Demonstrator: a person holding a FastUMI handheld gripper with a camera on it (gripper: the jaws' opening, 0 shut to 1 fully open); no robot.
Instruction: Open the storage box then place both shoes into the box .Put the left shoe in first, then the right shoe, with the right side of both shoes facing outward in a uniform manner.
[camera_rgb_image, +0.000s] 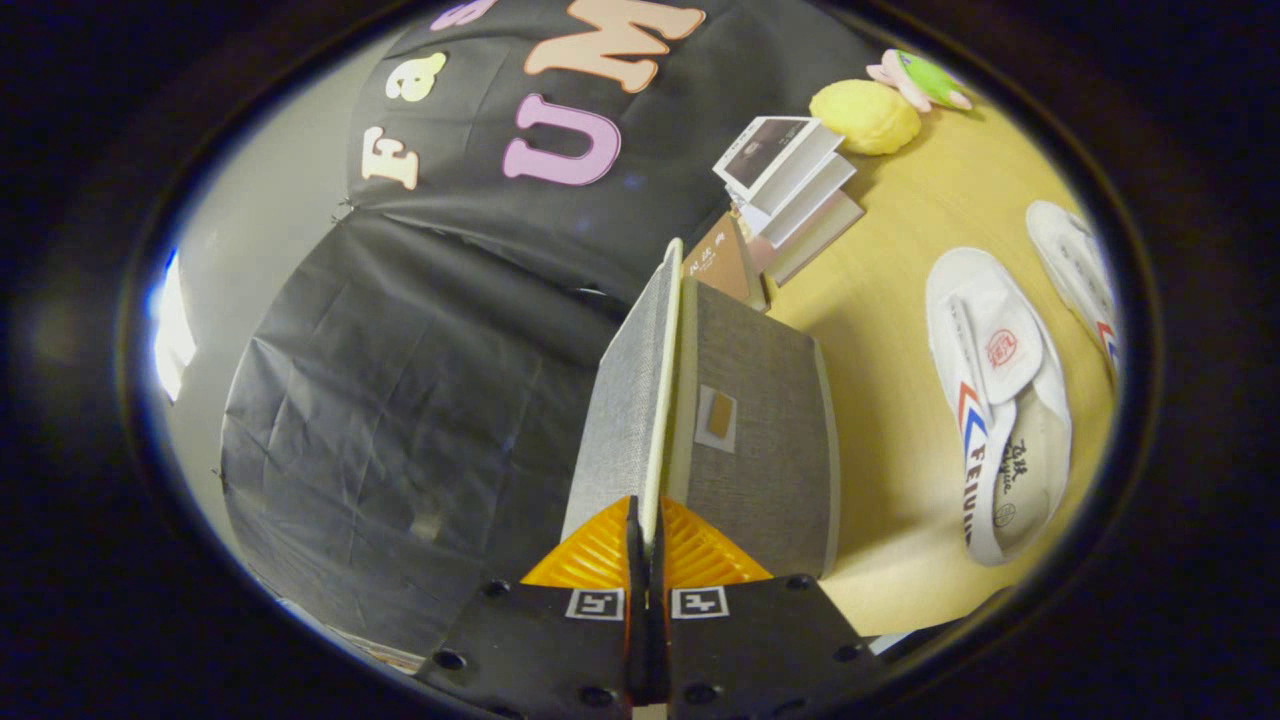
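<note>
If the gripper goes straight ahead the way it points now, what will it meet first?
The gripper is already shut on the box lid, whose edge runs on ahead between the fingers. Going forward, it would slide further along the lid. Beyond it, probably the small brown card, then the black cloth wall; depth is unclear.

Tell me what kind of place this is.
Probably a staged recording booth: black cloth wall, wooden table with two shoes and a box, whose lid the gripper pinches.
</note>
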